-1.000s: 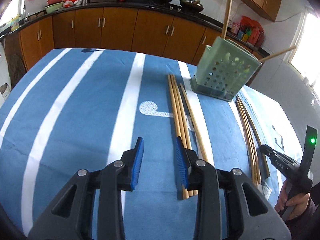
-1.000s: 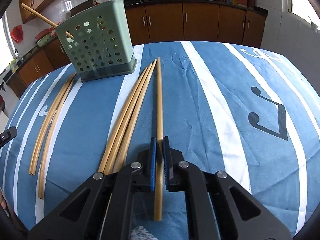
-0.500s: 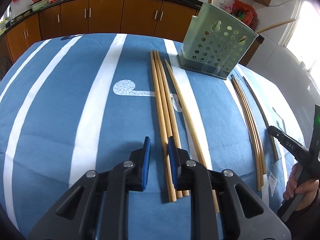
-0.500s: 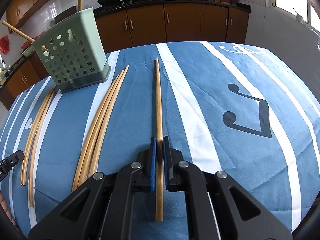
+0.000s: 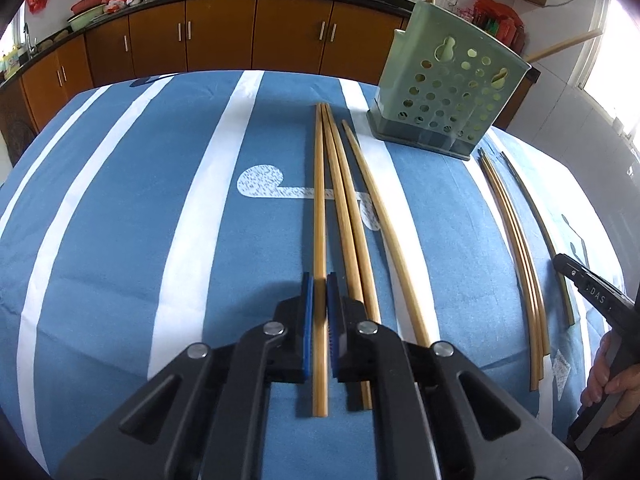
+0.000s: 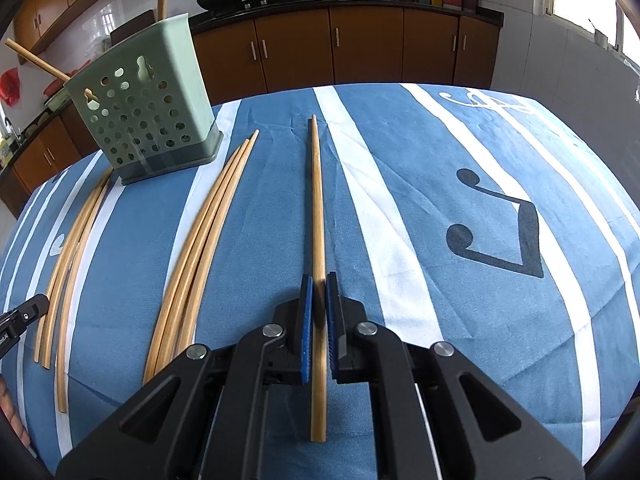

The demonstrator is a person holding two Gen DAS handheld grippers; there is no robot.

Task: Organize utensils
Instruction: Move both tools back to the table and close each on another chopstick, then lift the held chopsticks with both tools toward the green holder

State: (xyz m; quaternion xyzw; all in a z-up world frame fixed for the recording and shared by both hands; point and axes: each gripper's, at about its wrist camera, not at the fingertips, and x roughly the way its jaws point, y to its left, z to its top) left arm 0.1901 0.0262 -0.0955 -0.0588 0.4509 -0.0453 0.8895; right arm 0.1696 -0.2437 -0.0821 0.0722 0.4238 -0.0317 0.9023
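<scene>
From my left wrist camera I see the left gripper (image 5: 319, 300) closed down on a long bamboo chopstick (image 5: 319, 216), the leftmost of a group of four lying lengthwise on the desk's blue cloth with white stripes (image 5: 140, 220). Its jaws have just been closing, and the blue pads now sit tight against that stick near its close end, which pokes out behind them. The three neighbouring chopsticks (image 5: 360, 216) lie just to its right, apart from the pads. Only this view shows the person's hand (image 5: 612, 376) gripping the handle of the other tool at the right edge, and a white note-shaped print on the cloth.

My right wrist camera shows what the left one does not: the right gripper (image 6: 319, 300) is fully closed on a single bamboo chopstick (image 6: 317, 200), which runs straight ahead from the pads and casts a dark shadow along its left side. A black music note (image 6: 500, 236) is printed on the cloth to its right.

The pale green perforated plastic utensil holder (image 6: 154, 108) stands upright at the far side of the desk, with chopsticks sticking up out of it. More loose chopsticks (image 6: 208, 232) lie between it and the right gripper.
</scene>
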